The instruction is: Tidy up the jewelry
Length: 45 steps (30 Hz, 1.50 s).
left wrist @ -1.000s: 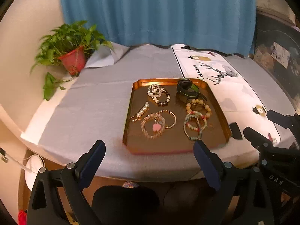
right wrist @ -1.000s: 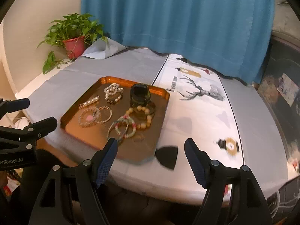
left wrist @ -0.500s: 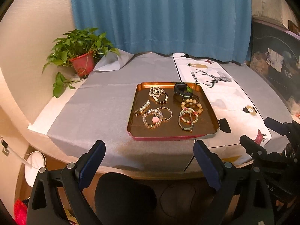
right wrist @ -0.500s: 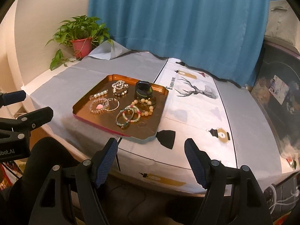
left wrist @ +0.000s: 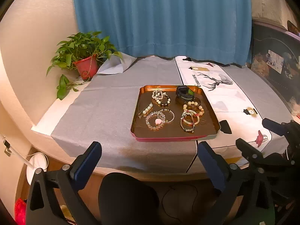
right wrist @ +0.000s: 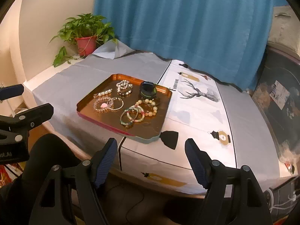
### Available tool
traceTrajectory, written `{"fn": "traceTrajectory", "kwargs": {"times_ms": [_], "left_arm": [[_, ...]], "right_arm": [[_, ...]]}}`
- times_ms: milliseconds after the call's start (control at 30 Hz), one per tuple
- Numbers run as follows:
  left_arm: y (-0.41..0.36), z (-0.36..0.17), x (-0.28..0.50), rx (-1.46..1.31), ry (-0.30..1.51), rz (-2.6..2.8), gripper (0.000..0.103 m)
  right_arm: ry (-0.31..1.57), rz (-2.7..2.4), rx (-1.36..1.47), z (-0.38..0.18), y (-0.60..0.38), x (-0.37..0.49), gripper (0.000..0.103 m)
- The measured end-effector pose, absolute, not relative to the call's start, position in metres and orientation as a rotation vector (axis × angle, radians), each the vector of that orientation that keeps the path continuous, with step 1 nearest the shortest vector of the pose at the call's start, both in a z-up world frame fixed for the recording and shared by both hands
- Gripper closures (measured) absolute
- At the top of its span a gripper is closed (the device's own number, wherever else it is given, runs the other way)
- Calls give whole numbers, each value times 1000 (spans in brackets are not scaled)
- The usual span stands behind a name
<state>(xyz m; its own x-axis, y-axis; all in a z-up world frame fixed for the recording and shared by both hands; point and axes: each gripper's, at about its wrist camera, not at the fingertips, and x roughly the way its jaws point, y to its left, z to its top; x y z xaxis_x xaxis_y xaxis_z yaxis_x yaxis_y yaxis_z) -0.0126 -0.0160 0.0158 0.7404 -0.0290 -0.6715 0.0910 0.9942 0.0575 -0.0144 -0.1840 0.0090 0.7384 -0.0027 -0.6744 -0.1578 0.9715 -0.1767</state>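
Left gripper (left wrist: 149, 158) — angled downward, jaws opening, nothing between them. Blue pads (left wrist: 85, 163) face each other across a wide gap.

Right gripper (right wrist: 151, 159) — same downward tilt, jaws apart and empty, ribbed blue pads (right wrist: 105, 162) clear of any surface.

Both held side by side, near each other; each shows at the edge of the other's view. A dark-clothed knee (left wrist: 127, 195) sits low between the left fingers.
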Motion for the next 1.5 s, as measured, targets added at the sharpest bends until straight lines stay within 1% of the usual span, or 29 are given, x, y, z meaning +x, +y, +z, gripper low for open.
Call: {"fn": "traceTrajectory", "kwargs": {"times_ms": [300, 1500], "left_arm": [[-13, 18, -12, 87, 739, -66, 0], [-10, 16, -10, 90, 740, -63, 0]], "right_arm": [[740, 87, -233, 7, -180, -13, 23], [729, 90, -241, 7, -176, -10, 23]]}}
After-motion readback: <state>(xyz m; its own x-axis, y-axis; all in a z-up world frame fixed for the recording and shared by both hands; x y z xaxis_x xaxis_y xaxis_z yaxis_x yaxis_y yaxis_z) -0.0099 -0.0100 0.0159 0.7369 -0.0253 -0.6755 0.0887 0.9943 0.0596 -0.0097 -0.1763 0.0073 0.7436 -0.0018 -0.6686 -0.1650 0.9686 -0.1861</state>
